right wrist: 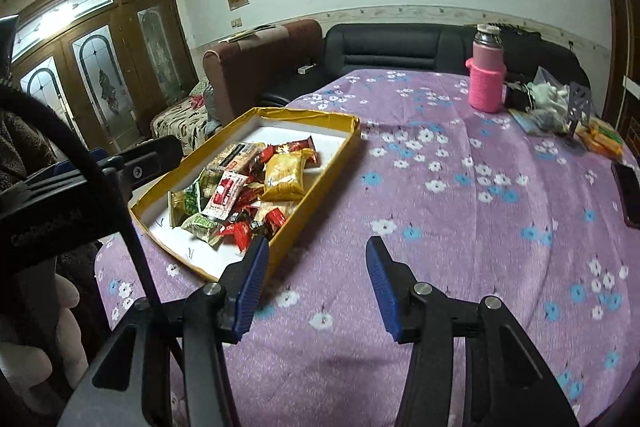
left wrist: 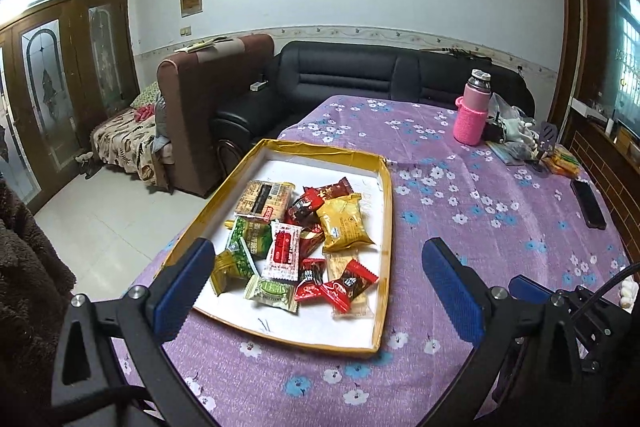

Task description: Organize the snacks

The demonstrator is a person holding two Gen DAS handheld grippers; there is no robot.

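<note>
A shallow gold-rimmed tray [left wrist: 387, 187] with a white floor lies on the purple flowered tablecloth and holds a heap of several wrapped snacks: a yellow packet [left wrist: 344, 225], a red-and-white packet [left wrist: 283, 251], green packets [left wrist: 250, 239], red candies [left wrist: 347, 285]. My left gripper [left wrist: 318, 283] hovers wide open over the tray's near end, nothing between its blue pads. In the right wrist view the same tray [right wrist: 316, 183] sits left of centre. My right gripper [right wrist: 316, 281] is open and empty above bare cloth, just right of the tray's near corner. The left gripper's black body [right wrist: 144, 159] shows at the left.
A pink bottle [left wrist: 472, 115] stands at the table's far side beside a clutter of bags and small items [left wrist: 516, 135]. A dark phone [left wrist: 588, 203] lies near the right edge. Sofas [left wrist: 360, 75] stand behind the table. A hand [right wrist: 68, 323] grips the left tool.
</note>
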